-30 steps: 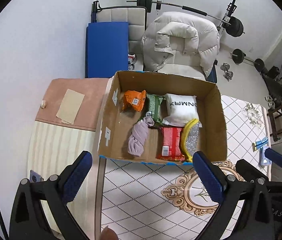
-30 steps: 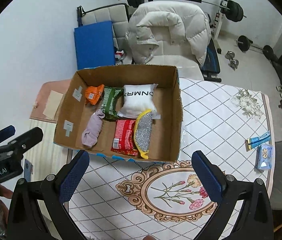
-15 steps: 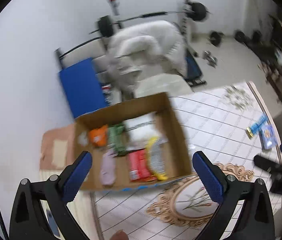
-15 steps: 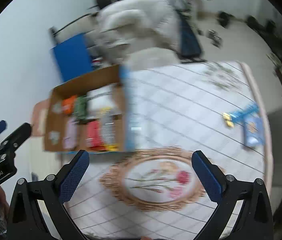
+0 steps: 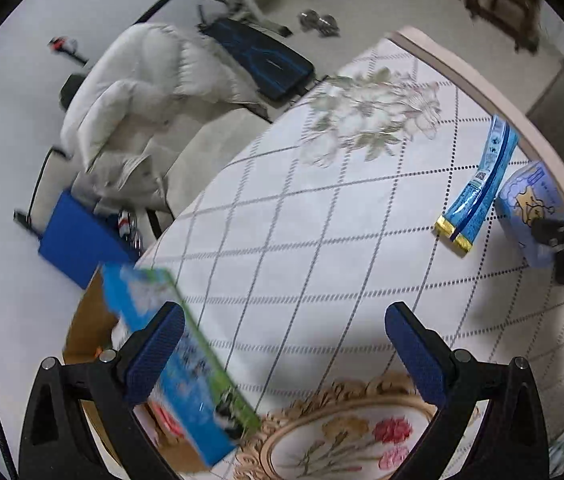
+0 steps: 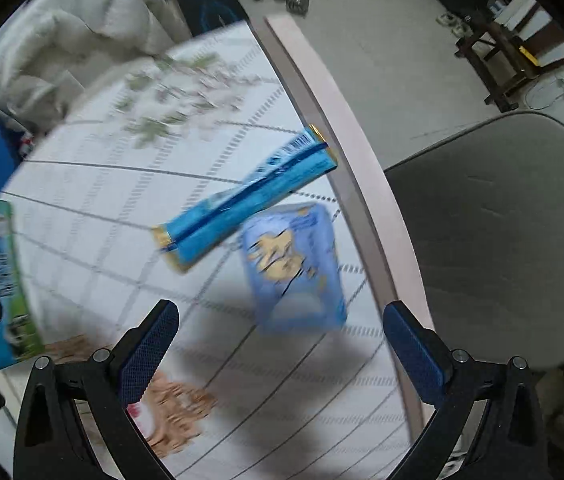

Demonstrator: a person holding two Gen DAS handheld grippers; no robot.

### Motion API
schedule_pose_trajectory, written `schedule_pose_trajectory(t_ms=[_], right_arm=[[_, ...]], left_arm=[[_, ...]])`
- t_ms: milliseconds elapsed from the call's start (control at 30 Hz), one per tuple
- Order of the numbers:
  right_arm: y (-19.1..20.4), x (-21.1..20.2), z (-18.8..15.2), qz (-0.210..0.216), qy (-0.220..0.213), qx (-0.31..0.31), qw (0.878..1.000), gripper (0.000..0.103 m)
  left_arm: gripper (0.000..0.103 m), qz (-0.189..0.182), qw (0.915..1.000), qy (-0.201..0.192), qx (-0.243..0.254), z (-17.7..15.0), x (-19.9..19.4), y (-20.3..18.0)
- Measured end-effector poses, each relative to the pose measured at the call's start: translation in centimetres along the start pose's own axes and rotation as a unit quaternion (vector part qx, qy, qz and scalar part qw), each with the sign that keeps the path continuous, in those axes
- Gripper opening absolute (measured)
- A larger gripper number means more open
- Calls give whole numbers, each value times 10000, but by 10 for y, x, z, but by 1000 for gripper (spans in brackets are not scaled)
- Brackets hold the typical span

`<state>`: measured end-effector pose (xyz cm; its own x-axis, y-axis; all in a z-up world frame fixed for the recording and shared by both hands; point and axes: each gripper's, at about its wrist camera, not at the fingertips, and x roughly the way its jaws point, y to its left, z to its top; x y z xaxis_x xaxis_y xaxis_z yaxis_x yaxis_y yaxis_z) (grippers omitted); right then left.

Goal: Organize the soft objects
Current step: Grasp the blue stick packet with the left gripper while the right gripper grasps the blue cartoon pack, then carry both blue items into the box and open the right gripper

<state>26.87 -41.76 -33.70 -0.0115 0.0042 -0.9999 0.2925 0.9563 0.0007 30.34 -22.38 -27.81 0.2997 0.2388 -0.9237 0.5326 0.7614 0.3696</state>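
A long blue snack packet (image 6: 242,200) and a pale blue tissue pack (image 6: 293,268) lie near the table's right edge; both also show in the left wrist view, packet (image 5: 477,192) and pack (image 5: 529,216). My right gripper (image 6: 282,340) is open and empty, just short of the tissue pack. My left gripper (image 5: 282,344) is open and empty over the patterned tablecloth (image 5: 301,220). The cardboard box (image 5: 186,360) with soft items is at the lower left, its blue printed side toward me; most of its contents are hidden.
A grey chair (image 6: 497,240) stands just beyond the table's right edge. A white padded jacket (image 5: 142,100) lies on a seat past the far edge, next to a blue pad (image 5: 78,240). Weights lie on the floor behind.
Both grippers have swung right, away from the box toward the table's right side. The packet and tissue pack are now close in front of the right gripper. Both stay open.
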Motion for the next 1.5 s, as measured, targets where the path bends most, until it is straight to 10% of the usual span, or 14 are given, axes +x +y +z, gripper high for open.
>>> schedule_pose_trajectory(t_ms=[133,300,600,733,967,1167,1500], right_arm=[[0,49,16,-173,516,-265,9982,103],[-36,69,6,97,814,-87,9966,68],[-98,78,0,588,1112,396,9913,65],[-105,82,7,587,1182,423,9903,66],[-94,87,19,322,1256,222,9913,65],[-75,76,11,-5,1013,164,9947,34],[-54,12,-15,340,387,-12,9987,31]], left_arm=[[103,-33,9995,129,303,28,16,-24],[103,-337,9961,159,799,65,27,-57],[102,-1227,9724,690,1860,114,62,-139],[76,-1453,9632,1002,2026,122,77,-163],[19,-1860,9650,1112,1474,120,71,-159],[15,-2194,9700,968,398,87,63,-121],[13,-2707,9561,547,-980,24,27,-35]])
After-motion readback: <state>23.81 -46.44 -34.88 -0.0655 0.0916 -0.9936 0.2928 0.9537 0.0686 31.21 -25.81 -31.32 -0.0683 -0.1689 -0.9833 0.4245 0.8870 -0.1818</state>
